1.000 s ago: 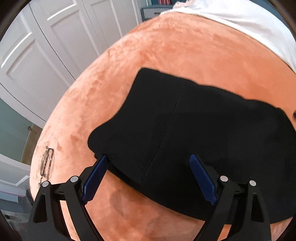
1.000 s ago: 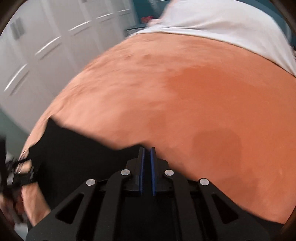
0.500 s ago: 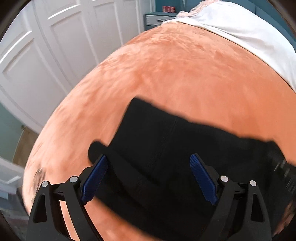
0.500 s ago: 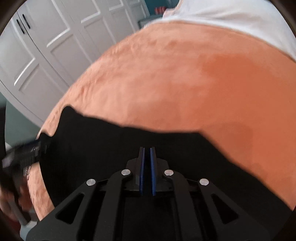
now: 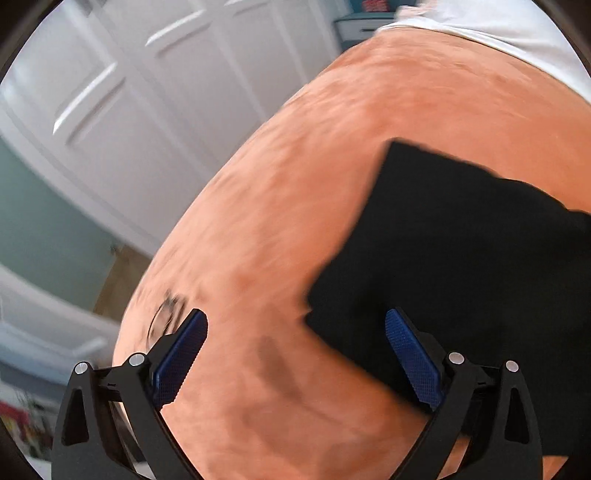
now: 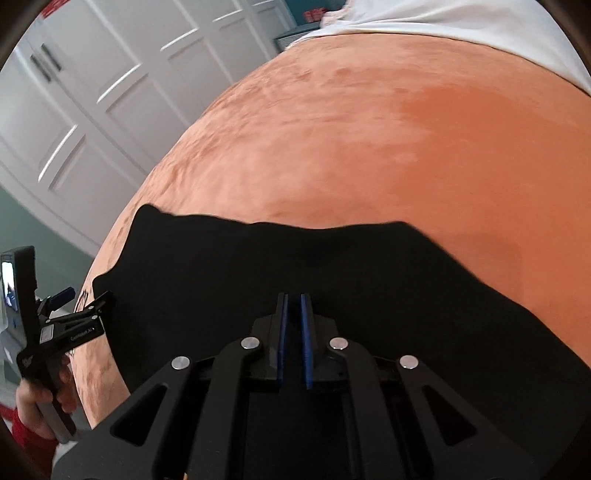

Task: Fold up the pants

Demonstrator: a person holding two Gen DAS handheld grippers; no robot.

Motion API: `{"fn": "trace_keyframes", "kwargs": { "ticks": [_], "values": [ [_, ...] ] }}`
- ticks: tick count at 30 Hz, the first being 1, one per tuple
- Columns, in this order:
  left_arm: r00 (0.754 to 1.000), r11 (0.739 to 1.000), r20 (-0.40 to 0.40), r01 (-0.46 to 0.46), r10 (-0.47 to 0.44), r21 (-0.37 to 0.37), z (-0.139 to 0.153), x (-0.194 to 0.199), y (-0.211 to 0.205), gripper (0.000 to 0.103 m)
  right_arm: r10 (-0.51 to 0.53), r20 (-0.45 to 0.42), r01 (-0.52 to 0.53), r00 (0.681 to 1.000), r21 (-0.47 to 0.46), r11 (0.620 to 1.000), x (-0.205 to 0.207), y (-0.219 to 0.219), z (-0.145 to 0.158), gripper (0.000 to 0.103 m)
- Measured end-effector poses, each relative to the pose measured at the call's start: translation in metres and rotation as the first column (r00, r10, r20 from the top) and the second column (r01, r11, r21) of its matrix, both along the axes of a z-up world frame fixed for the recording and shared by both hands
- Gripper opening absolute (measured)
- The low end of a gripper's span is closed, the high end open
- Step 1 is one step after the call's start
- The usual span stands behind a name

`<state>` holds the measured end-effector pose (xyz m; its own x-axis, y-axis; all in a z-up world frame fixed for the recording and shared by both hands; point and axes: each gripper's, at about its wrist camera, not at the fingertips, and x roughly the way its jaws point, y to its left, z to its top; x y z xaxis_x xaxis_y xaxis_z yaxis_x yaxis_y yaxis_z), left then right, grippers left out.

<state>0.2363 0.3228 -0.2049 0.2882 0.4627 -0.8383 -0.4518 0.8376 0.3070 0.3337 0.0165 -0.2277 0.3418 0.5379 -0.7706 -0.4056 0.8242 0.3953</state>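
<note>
On the bed's orange blanket [image 6: 388, 140] the black pants [image 6: 332, 280] lie as a squat dark block, apparently already doubled over, since no separate legs can be made out. Starting at the left, the left tool [image 5: 293, 354] hangs off the pants' left edge with its blue pads [image 5: 181, 354] far apart; the jaws have just been opening a little more, and between them shows mostly bare blanket, with only the corner of the cloth near the right-hand pad, which it may overlap. Just beyond the left pad lies a small wiry thing, too blurred to name. The right wrist view shows that same tool from the side, at the pants' left end, gripped by a hand [image 6: 40, 398] in a red sleeve. Further right, the right tool [image 6: 294, 339] is low over the near middle of the pants, its pads drawn almost together; a thin dark slit shows between them, and I cannot tell whether any cloth is pinched there. White bedding [image 6: 461, 26] lies across the far end of the bed. By my reading, one fold is laid and the hands are between grips. If another fold is wanted, the left tool would need to come in over the left edge and close on every layer at once, while the right opens and takes a matching hold, so that both lift evenly.
</note>
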Motion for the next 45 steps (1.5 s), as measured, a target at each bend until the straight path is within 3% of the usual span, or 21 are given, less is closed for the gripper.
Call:
{"fn": "trace_keyframes", "kwargs": {
  "ticks": [3, 7, 11, 14, 19, 22, 24, 25, 27, 29, 31, 32, 33, 35, 36, 37, 41, 43, 45],
  "values": [
    [0.997, 0.998, 0.07, -0.01, 0.014, -0.069, 0.024, -0.005, 0.013, 0.095, 0.025, 0.019, -0.025, 1.0, 0.003, 1.0, 0.009, 0.018, 0.003, 0.007],
    [0.985, 0.991, 0.14, 0.11, -0.097, -0.082, 0.05, 0.029, -0.011, 0.095, 0.002, 0.009, -0.002, 1.0, 0.006, 1.0, 0.02, 0.028, 0.002, 0.007],
    [0.974, 0.973, 0.085, 0.218, -0.211, -0.076, 0.025, 0.089, -0.049, 0.096, -0.034, 0.002, 0.034, 0.999, 0.027, 0.999, 0.012, 0.02, 0.0, 0.007],
    [0.984, 0.984, -0.015, 0.178, -0.178, -0.014, -0.011, 0.118, -0.052, 0.098, -0.078, -0.005, 0.078, 0.997, 0.001, 0.997, 0.011, 0.001, -0.009, 0.005],
    [0.995, 0.98, 0.033, 0.094, -0.09, -0.174, -0.025, 0.121, -0.026, 0.098, -0.076, -0.011, 0.075, 0.997, -0.074, 0.994, 0.054, 0.006, -0.025, 0.0],
    [0.996, 0.979, 0.041, 0.085, -0.078, -0.187, -0.023, 0.119, -0.024, 0.098, -0.218, -0.007, 0.218, 0.976, -0.067, 0.974, 0.076, -0.01, -0.022, 0.007],
    [0.996, 0.98, 0.047, 0.078, -0.071, -0.182, -0.025, 0.119, -0.025, 0.098, -0.221, -0.021, 0.221, 0.975, 0.068, 0.973, 0.059, -0.022, -0.007, 0.006],
    [0.996, 0.982, 0.051, 0.076, -0.068, -0.173, -0.024, 0.118, -0.027, 0.098, -0.189, -0.013, 0.189, 0.982, 0.075, 0.979, 0.048, -0.024, -0.005, 0.006],
    [0.996, 0.987, 0.064, 0.069, -0.061, -0.142, -0.021, 0.112, -0.032, 0.098, -0.154, 0.038, 0.154, 0.987, -0.002, 0.988, 0.029, -0.03, -0.009, 0.003],
    [0.994, 0.995, 0.091, 0.063, -0.056, -0.077, -0.005, 0.102, -0.041, 0.097, -0.226, 0.046, 0.229, 0.973, -0.076, 0.971, 0.017, -0.065, -0.025, 0.0],
    [0.99, 0.998, 0.13, 0.063, -0.059, -0.03, 0.013, 0.089, -0.05, 0.097, -0.342, 0.006, 0.342, 0.94, 0.011, 0.94, 0.001, -0.108, -0.018, 0.006],
    [0.985, 0.997, 0.159, 0.075, -0.069, -0.029, 0.024, 0.079, -0.057, 0.097, -0.377, 0.026, 0.376, 0.926, 0.039, 0.926, -0.014, -0.126, -0.007, 0.007],
    [0.98, 0.996, 0.183, 0.088, -0.08, -0.035, 0.033, 0.07, -0.064, 0.097, -0.36, 0.051, 0.358, 0.932, 0.045, 0.933, -0.027, -0.136, -0.001, 0.006],
    [0.973, 0.992, 0.208, 0.114, -0.102, -0.048, 0.045, 0.05, -0.084, 0.097, -0.306, 0.089, 0.311, 0.948, -0.053, 0.949, -0.049, -0.151, -0.005, 0.007],
    [0.972, 0.991, 0.207, 0.122, -0.108, -0.055, 0.048, 0.044, -0.092, 0.097, -0.314, 0.1, 0.325, 0.944, -0.125, 0.937, -0.057, -0.164, -0.014, 0.006],
    [0.972, 0.989, 0.204, 0.136, -0.12, -0.064, 0.049, 0.037, -0.102, 0.097, -0.361, 0.096, 0.373, 0.928, -0.205, 0.905, -0.067, -0.192, -0.029, 0.004],
    [0.966, 0.973, 0.16, 0.217, -0.203, -0.08, 0.048, 0.005, -0.159, 0.097, -0.522, 0.09, 0.53, 0.848, -0.122, 0.839, -0.118, -0.277, -0.014, 0.01],
    [0.961, 0.964, 0.138, 0.253, -0.241, -0.081, 0.044, -0.007, -0.189, 0.097, -0.561, 0.131, 0.576, 0.817, -0.15, 0.804, -0.148, -0.314, -0.008, 0.023],
    [0.947, 0.946, 0.109, 0.312, -0.302, -0.092, 0.038, -0.021, -0.224, 0.097, -0.648, 0.159, 0.667, 0.745, -0.187, 0.721, -0.182, -0.367, -0.009, 0.032]
  ]
}}
